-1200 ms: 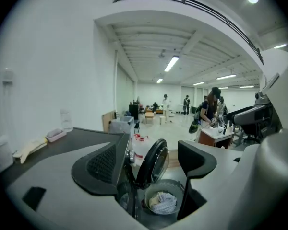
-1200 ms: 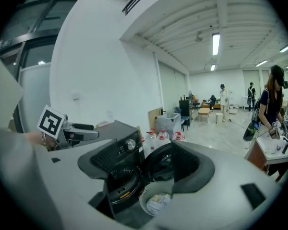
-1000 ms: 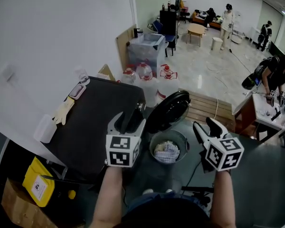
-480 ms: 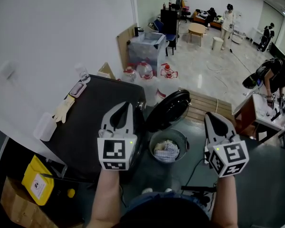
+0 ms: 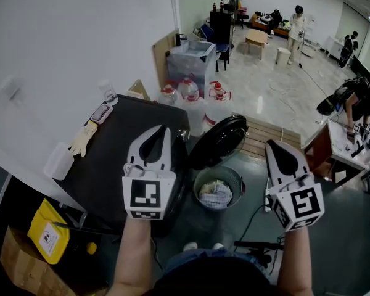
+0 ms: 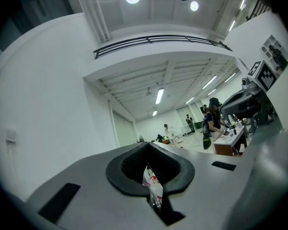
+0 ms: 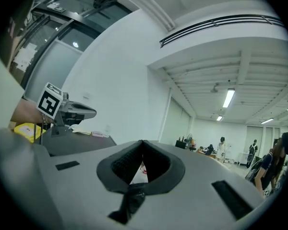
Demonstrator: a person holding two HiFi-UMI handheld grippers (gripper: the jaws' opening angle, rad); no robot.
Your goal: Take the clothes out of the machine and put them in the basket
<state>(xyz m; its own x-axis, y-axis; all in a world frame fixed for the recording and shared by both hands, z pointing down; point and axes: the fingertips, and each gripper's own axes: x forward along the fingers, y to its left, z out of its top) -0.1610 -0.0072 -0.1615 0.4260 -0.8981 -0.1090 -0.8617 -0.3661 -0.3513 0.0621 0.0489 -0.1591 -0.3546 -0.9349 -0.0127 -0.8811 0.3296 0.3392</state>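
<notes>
Nearest to me, both tools are raised in front of my chest, marker cubes facing up at me. My left gripper (image 5: 163,130) has its 2 jaws pressed fully together with nothing between them; its own view shows only the room through the slit behind the tips. My right gripper (image 5: 272,144) is the same, jaws closed tight and empty. The 2 tools are well apart, the left over the front edge of the machine (image 5: 120,171) and the right over open floor.

Between them and below, the basket (image 5: 239,179) stands on the floor just beside the machine's front. It is a round grey pail, and the clothes (image 5: 216,196) lie in it, a pale crumpled heap. The round black door (image 5: 219,142) hangs swung open just above the basket's far rim. From above I cannot see into the machine's mouth.

On the machine's flat black top, a white box (image 5: 57,163) lies at the left edge and a pale yellow glove (image 5: 83,142) lies beyond it, near the wall.

Past the machine's far corner stand several clear jugs (image 5: 188,91) with red tops, then a clear storage bin (image 5: 191,55). Far off are a round table (image 5: 256,37) and a standing person (image 5: 294,26).
</notes>
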